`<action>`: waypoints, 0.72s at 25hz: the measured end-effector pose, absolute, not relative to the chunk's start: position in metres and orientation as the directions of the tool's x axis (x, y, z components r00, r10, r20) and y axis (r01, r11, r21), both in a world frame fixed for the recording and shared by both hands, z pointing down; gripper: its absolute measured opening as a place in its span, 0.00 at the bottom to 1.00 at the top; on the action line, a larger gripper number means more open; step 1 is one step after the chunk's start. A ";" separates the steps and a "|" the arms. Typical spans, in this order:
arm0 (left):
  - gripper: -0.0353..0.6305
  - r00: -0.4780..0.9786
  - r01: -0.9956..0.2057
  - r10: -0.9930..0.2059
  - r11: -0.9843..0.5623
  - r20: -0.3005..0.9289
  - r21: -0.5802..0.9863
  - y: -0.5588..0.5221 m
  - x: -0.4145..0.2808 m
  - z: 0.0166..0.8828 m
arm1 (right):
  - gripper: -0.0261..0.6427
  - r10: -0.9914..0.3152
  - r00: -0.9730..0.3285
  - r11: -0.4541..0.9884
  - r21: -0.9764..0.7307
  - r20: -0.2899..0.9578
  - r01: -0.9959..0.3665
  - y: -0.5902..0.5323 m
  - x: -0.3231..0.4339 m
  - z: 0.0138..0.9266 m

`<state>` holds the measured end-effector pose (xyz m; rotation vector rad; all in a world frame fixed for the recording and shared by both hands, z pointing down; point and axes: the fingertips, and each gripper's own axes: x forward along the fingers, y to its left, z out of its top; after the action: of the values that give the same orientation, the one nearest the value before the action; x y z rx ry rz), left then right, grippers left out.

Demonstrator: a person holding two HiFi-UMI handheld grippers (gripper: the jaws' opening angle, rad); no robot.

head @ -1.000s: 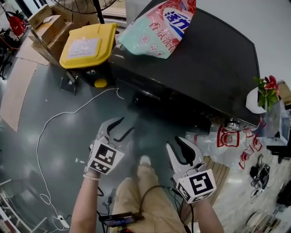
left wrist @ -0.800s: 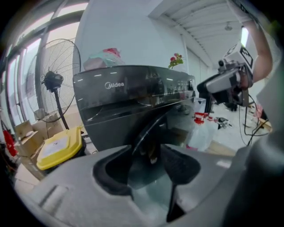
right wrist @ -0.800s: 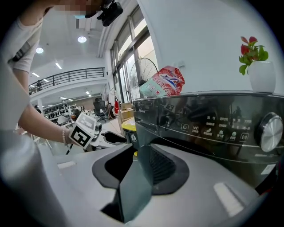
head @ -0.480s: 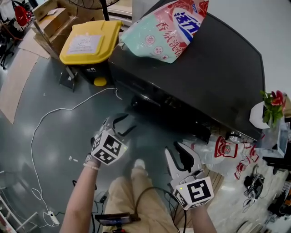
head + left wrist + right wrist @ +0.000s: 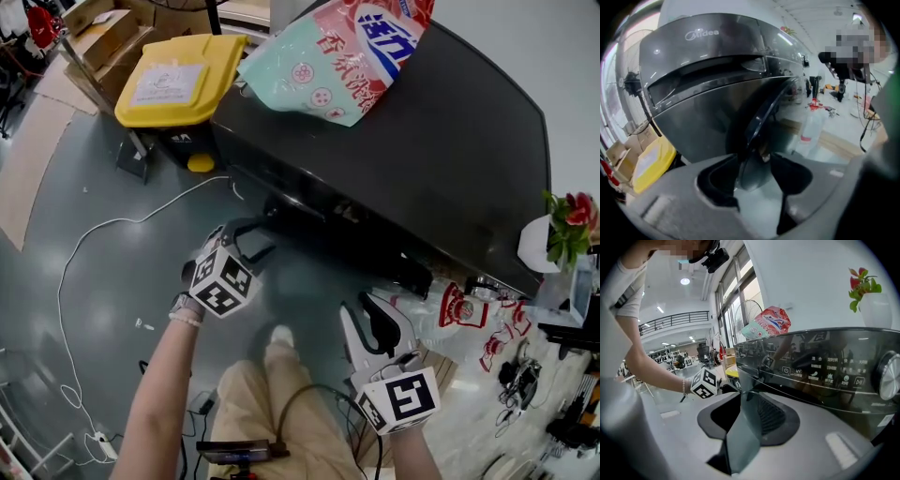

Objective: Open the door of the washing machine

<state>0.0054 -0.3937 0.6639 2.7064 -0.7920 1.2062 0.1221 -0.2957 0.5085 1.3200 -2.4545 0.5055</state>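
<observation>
The dark grey washing machine (image 5: 441, 141) stands in front of me, its top seen from above in the head view. In the left gripper view its front (image 5: 703, 93) fills the frame, and the round door's dark rim (image 5: 761, 117) curves down into the gap of my left gripper (image 5: 752, 166). Those jaws have just been opening and stand wide, the rim's edge between them with no pad pressed on it. In the head view the left gripper (image 5: 251, 242) is at the machine's front. My right gripper (image 5: 375, 319) hangs back, open and empty (image 5: 747, 404), facing the control panel (image 5: 825, 366).
A pink and green detergent bag (image 5: 342, 56) lies on the machine's top. A yellow-lidded bin (image 5: 173, 80) stands to the left, with a white cable (image 5: 112, 225) on the floor. Plastic bags (image 5: 459, 305) and a flower vase (image 5: 553, 225) are at the right. My shoe (image 5: 279, 336) is below.
My left gripper has gone forward and down to the machine's front, and its jaws have spread a little. The right gripper has hardly moved.
</observation>
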 end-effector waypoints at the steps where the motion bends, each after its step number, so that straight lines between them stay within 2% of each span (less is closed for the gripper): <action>1: 0.36 0.557 -0.483 -0.423 -0.865 0.715 -0.136 -0.395 0.006 0.666 | 0.19 -0.735 -0.527 0.512 -0.160 0.428 -0.844 -0.296 0.123 0.510; 6: 0.34 0.539 -0.456 -0.412 -0.876 0.734 -0.157 -0.401 0.009 0.674 | 0.19 -0.735 -0.521 0.504 -0.164 0.435 -0.848 -0.296 0.128 0.515; 8: 0.27 0.535 -0.465 -0.420 -0.871 0.733 -0.160 -0.404 0.008 0.674 | 0.19 -0.734 -0.518 0.501 -0.165 0.439 -0.849 -0.295 0.129 0.516; 18: 0.24 0.532 -0.477 -0.417 -0.867 0.736 -0.146 -0.401 0.005 0.674 | 0.19 -0.738 -0.510 0.494 -0.160 0.443 -0.855 -0.289 0.125 0.515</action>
<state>0.0052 -0.4009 0.6737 2.6860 -0.7849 1.2606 0.1246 -0.2893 0.5150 1.3393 -2.4270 0.5218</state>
